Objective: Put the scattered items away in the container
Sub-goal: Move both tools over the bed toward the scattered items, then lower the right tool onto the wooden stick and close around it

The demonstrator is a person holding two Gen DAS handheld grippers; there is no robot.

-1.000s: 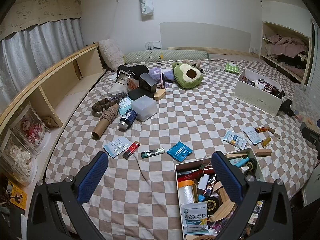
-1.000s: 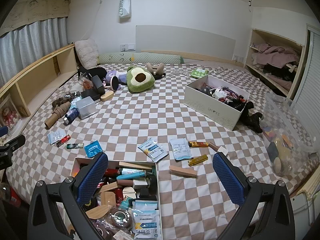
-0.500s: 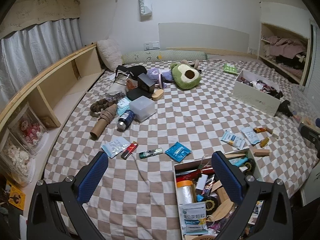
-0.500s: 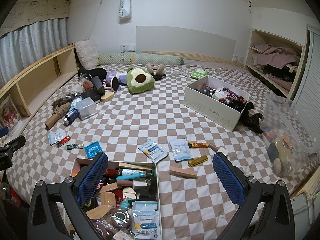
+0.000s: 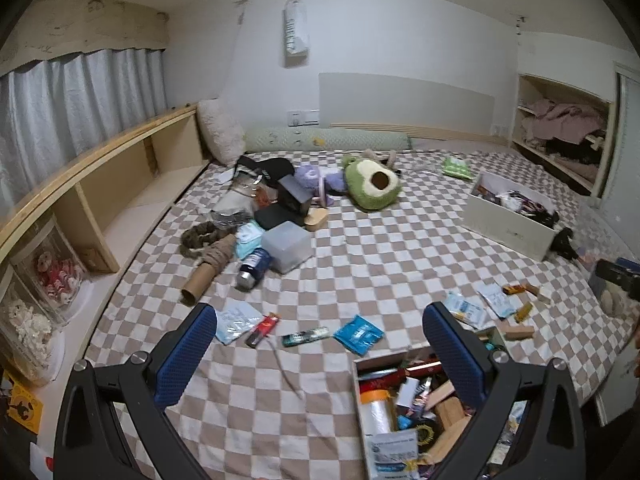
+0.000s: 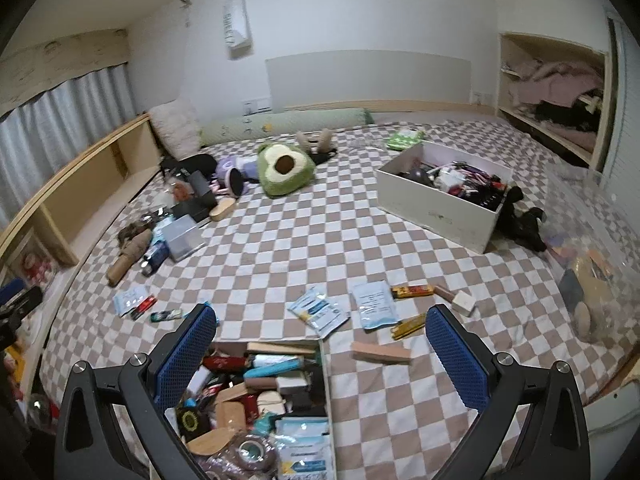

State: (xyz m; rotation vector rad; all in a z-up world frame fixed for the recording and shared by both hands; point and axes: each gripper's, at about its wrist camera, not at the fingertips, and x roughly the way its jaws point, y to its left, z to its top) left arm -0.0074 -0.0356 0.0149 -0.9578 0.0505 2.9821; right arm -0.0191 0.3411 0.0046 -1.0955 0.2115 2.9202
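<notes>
Bed: a checked cover fills both views, with loose items strewn across its lower half.
Container: the open box sits at the lower centre of the right wrist view and at the lower right of the left wrist view; it is already crowded.
Left gripper: spread wide, nothing is held; it hangs above the cover.
Left targets: a blue sachet, a dark tube, a red stick and a pale packet lie in a row just ahead of the fingers, left of the box.
Tube axis: judged roughly left to right across the frame, so it would need to be approached with the jaws turned to straddle it.
Right gripper: spread wide, empty, held over the box's far edge.
Right targets: a wood block lies just right of the box, long axis left to right; two packets and a gold bar lie beyond it.
Nearer arm: left for the row, right for the block.
</notes>
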